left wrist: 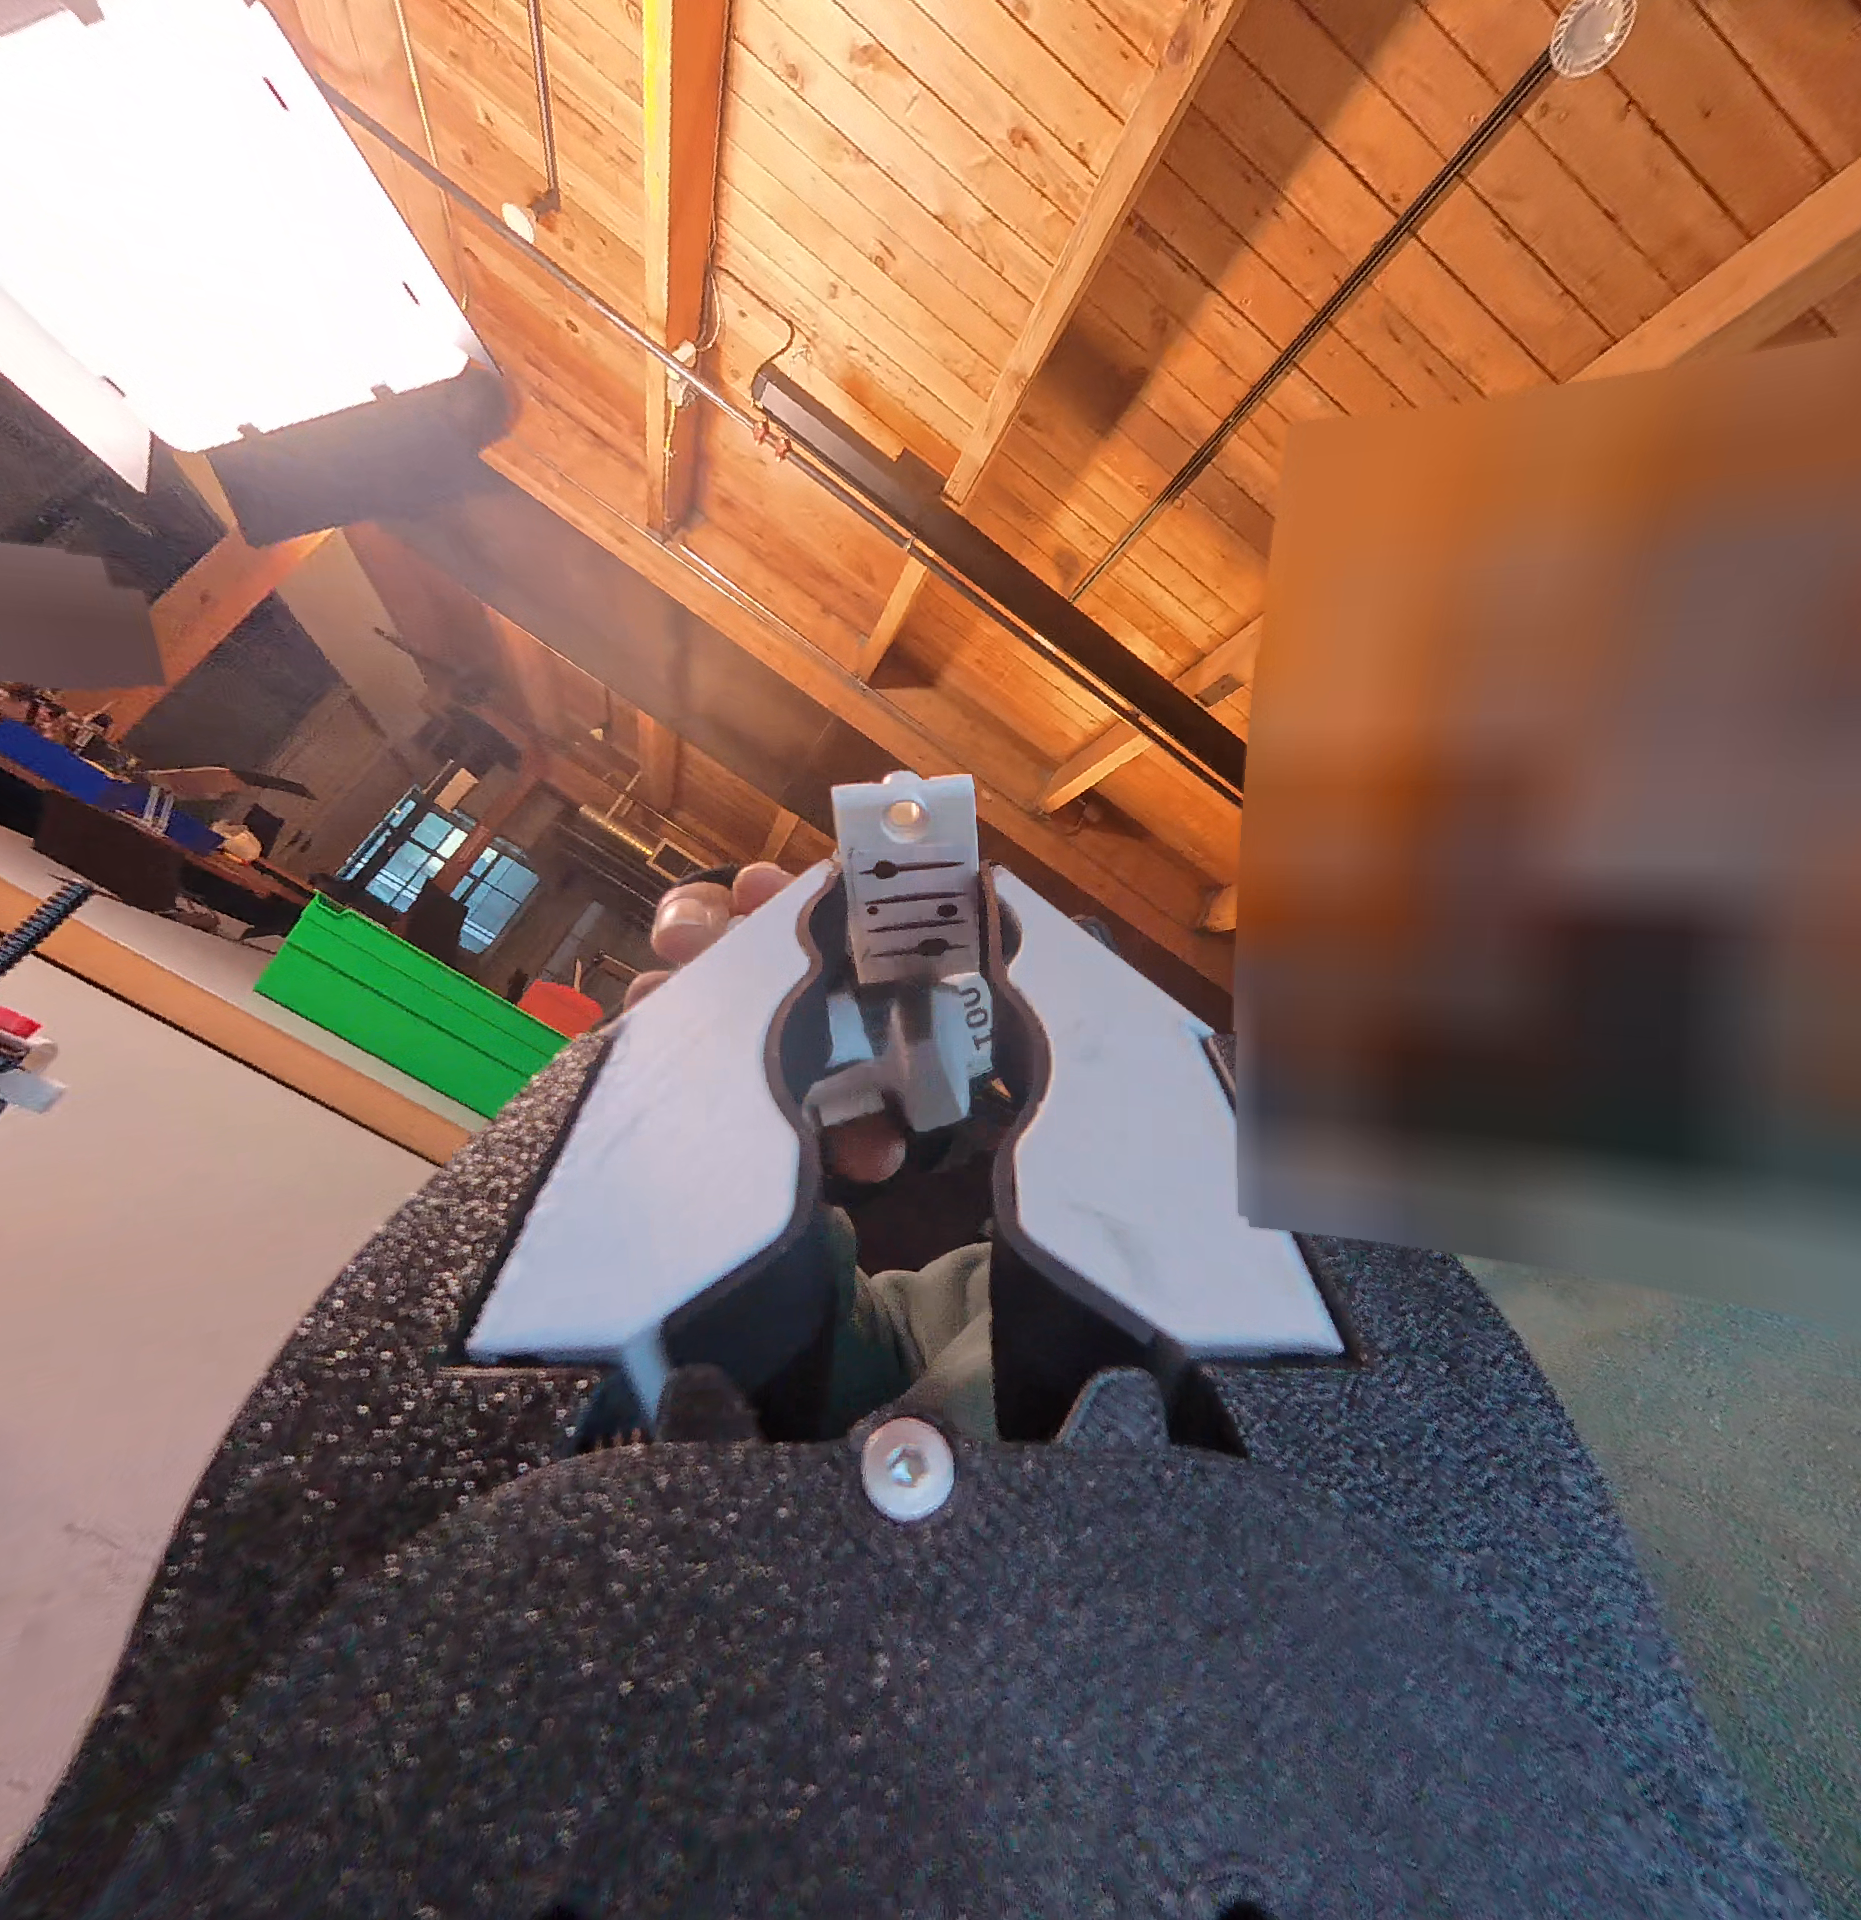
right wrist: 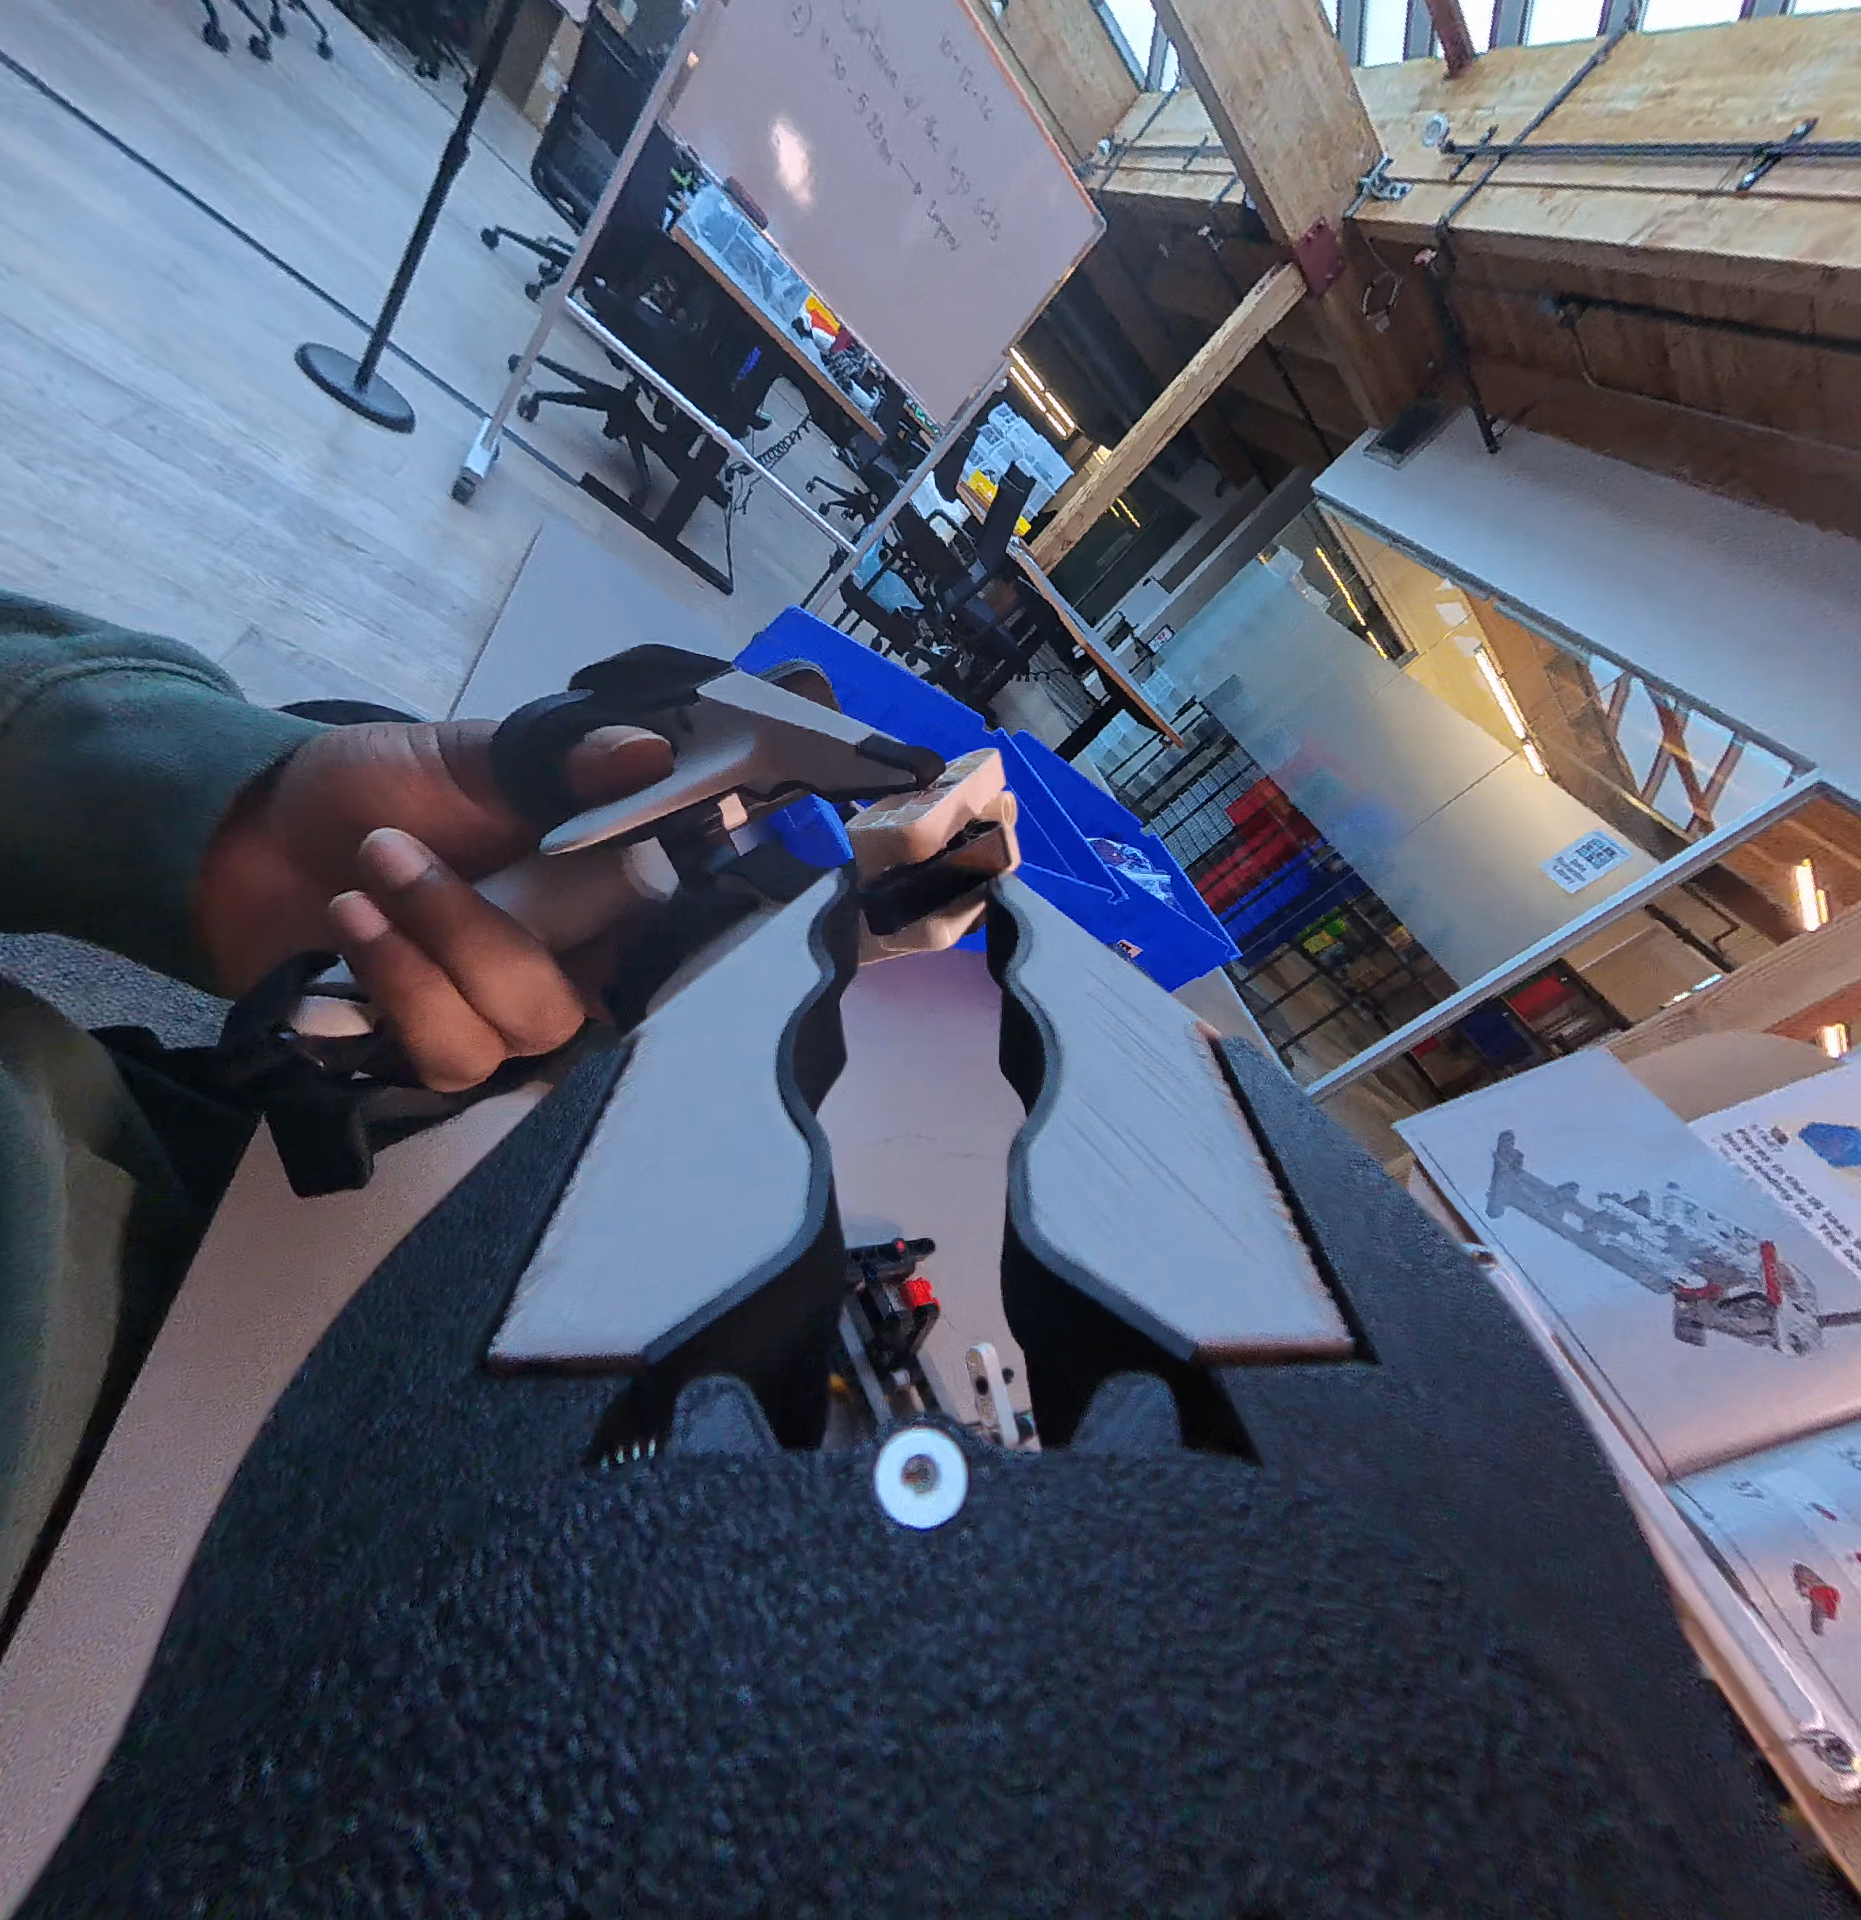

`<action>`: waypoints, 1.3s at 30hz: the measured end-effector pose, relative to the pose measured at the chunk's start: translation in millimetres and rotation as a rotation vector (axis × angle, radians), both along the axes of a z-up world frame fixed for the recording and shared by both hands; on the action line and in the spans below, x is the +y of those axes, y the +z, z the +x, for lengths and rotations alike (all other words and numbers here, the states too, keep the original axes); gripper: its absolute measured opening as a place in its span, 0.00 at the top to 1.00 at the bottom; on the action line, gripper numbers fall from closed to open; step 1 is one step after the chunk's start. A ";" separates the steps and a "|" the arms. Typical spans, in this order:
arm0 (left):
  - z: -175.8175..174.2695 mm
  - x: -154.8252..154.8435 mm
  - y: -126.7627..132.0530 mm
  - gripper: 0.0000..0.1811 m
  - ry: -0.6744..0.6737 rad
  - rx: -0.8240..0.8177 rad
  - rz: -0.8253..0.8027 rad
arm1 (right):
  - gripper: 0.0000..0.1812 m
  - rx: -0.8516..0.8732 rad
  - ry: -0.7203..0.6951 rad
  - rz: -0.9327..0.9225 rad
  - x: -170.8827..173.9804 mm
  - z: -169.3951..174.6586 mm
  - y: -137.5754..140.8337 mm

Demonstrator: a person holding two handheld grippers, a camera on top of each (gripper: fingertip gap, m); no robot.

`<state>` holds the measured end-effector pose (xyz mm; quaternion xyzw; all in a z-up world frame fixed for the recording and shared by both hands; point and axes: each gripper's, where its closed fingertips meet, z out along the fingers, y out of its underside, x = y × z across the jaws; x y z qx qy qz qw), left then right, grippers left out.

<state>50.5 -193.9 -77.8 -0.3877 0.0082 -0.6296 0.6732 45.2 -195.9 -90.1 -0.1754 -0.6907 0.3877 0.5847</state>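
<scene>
My left gripper (left wrist: 910,883) points up toward the wooden ceiling and is shut on a small white brick piece (left wrist: 910,904) with black printed lines, held at the fingertips. A person's fingers (left wrist: 697,914) show behind it. In the right wrist view the left gripper (right wrist: 905,800) comes in from the left, held by a hand (right wrist: 406,883), and clamps the same light piece (right wrist: 926,821). My right gripper (right wrist: 918,883) has its tips closed on either side of that piece's dark end (right wrist: 936,888).
A green bin (left wrist: 406,997) and a red object (left wrist: 562,1003) stand on the table, with a small brick model (left wrist: 1,1049) at the left edge. A blue bin (right wrist: 1092,862), an open instruction booklet (right wrist: 1632,1247), a brick model (right wrist: 895,1299) and a whiteboard (right wrist: 864,187) also show. My two grippers' fingertips are within a few centimetres of each other.
</scene>
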 end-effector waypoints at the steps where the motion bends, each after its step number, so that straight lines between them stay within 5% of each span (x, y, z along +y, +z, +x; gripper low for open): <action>1: 1.4 0.7 -1.3 0.87 -0.006 0.007 -0.005 | 0.88 -0.004 0.010 0.008 1.2 1.5 -0.4; 11: 6.5 13.9 -10.9 0.80 -0.005 0.075 -0.101 | 0.91 0.011 0.022 0.013 13.1 6.1 -9.0; 15: 5.9 17.7 -10.9 0.85 0.013 0.104 -0.122 | 0.91 0.019 0.032 -0.049 17.2 4.4 -10.0; 19: -11.9 21.5 -8.9 0.87 0.216 0.314 -0.196 | 0.95 -0.022 -0.067 -0.065 44.4 -2.1 -18.8; 24: -109.6 -0.1 2.3 0.86 0.776 0.727 -0.346 | 0.84 -0.087 -0.182 -0.143 98.2 0.1 -29.8; 29: -253.3 -43.0 -9.4 0.86 1.261 1.128 -0.733 | 0.82 -0.190 -0.256 -0.128 129.7 3.5 -62.4; 34: -344.3 -48.5 -72.5 0.86 1.117 1.335 -1.140 | 0.80 -0.263 -0.287 -0.140 141.1 4.7 -91.6; 39: -379.7 -43.6 -142.7 0.86 0.849 1.419 -1.402 | 0.74 -0.287 -0.303 -0.213 150.4 6.8 -100.7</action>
